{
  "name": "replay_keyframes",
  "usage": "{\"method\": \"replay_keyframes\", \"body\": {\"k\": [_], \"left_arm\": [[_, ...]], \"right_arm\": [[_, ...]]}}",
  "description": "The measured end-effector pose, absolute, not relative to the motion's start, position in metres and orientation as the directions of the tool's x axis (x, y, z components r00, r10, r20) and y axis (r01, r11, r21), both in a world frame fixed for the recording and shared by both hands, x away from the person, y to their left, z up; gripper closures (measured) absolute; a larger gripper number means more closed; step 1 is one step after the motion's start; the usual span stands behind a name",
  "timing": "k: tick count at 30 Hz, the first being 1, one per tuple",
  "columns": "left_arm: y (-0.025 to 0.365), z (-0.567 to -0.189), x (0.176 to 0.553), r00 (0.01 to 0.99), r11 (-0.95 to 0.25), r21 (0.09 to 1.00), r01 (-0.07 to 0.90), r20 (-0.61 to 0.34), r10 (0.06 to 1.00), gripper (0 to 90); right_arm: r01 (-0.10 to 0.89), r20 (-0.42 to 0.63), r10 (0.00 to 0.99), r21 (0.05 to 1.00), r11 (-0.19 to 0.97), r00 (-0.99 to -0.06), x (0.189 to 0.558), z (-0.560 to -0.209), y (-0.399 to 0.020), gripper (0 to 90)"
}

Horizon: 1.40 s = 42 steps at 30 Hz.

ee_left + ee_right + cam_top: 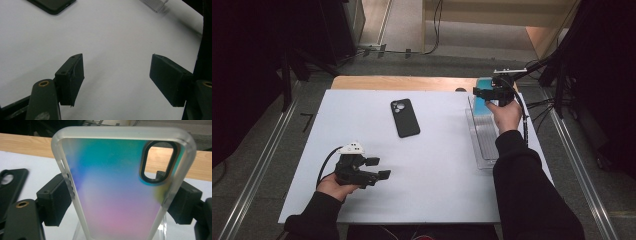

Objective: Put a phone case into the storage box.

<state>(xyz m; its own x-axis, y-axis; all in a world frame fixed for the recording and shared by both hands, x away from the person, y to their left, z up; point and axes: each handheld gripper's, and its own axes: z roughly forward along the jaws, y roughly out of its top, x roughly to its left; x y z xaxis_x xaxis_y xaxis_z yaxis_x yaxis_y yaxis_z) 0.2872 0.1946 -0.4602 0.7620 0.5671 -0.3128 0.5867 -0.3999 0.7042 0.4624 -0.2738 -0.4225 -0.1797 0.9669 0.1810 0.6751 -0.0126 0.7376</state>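
Note:
My right gripper [486, 93] is at the table's far right, shut on a translucent phone case [482, 100] with a blue-to-pink sheen. In the right gripper view the phone case [117, 195] stands upright between the pads, which press on its two long edges, and its camera cut-out is at the upper right. My left gripper [379, 168] rests low over the white table top near the front left, its jaws open on nothing, with bare table between the fingertips [72, 75]. A black phone [405, 118] lies flat mid-table, back up.
A clear plastic tray [484, 140] runs along the table's right side, under and in front of the held case. The white table top [437, 165] is bordered by a wooden strip [402, 82] at the far edge. Cables trail from both grippers.

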Motion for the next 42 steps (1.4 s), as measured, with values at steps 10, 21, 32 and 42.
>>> {"method": "replay_keyframes", "body": {"k": [10, 21, 32, 42], "left_arm": [[0.194, -0.461, 0.288, 0.762, -0.404, 0.700, 0.588, -0.312, 0.568, 28.3], [0.194, -0.461, 0.288, 0.764, -0.404, 0.701, 0.588, -0.317, 0.563, 28.3], [0.194, -0.461, 0.288, 0.763, -0.406, 0.699, 0.589, -0.316, 0.563, 28.3], [0.193, -0.461, 0.288, 0.764, -0.407, 0.698, 0.589, -0.317, 0.562, 28.3]], "right_arm": [[0.688, 0.183, 0.974, 0.725, -0.041, -0.135, 0.479, -0.443, -0.273, 15.2], [0.684, 0.212, 0.969, 0.726, -0.067, -0.130, 0.490, -0.447, -0.277, 14.9], [0.677, 0.194, 0.973, 0.733, -0.062, -0.122, 0.497, -0.455, -0.270, 14.8], [0.690, 0.173, 0.975, 0.724, -0.031, -0.138, 0.495, -0.453, -0.268, 14.5]]}}
